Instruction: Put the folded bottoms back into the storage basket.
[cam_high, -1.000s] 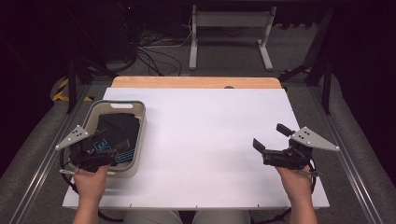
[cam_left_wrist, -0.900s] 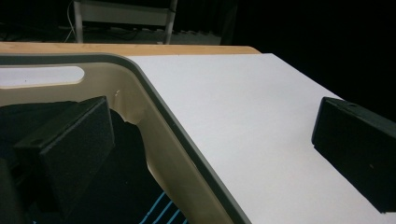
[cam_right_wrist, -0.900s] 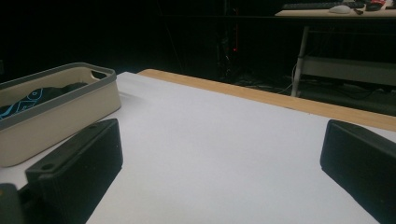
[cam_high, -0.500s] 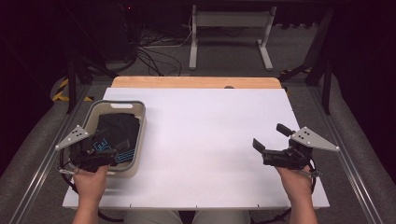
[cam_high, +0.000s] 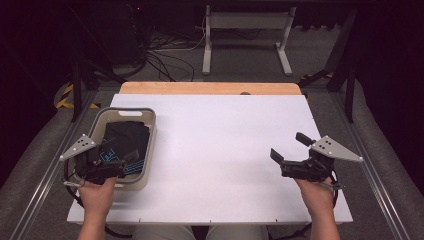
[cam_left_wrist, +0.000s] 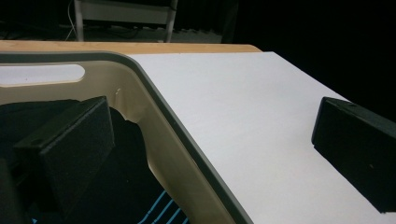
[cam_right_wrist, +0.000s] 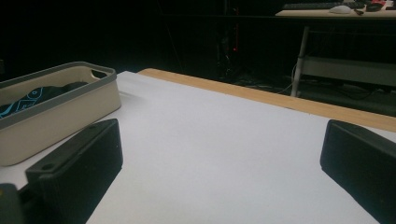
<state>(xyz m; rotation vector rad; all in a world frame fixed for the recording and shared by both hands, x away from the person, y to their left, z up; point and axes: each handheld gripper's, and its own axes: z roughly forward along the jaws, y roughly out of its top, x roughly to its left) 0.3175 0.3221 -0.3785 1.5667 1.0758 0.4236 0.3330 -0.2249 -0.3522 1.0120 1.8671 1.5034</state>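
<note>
A beige bin (cam_high: 152, 131) with a grey rim stands at the table's left side. Inside lies a folded black garment (cam_high: 125, 136) with a cyan print. My left gripper (cam_high: 120, 153) is open and hovers over the bin's near end. In the left gripper view the bin's rim (cam_left_wrist: 187, 135) runs between the wide-apart jaws of the left gripper (cam_left_wrist: 210, 154), with the garment (cam_left_wrist: 126, 186) under the left jaw. My right gripper (cam_high: 290, 147) is open above the bare board at the near right, nothing between its jaws. From the right gripper (cam_right_wrist: 219, 168) the bin (cam_right_wrist: 60, 116) shows far off, with the garment (cam_right_wrist: 32, 98) in it.
The white board (cam_high: 220, 150) covers a wooden tabletop (cam_high: 210, 88) whose strip shows at the far edge. Metal rails run along both sides. Cables and a white frame stand on the floor beyond the table.
</note>
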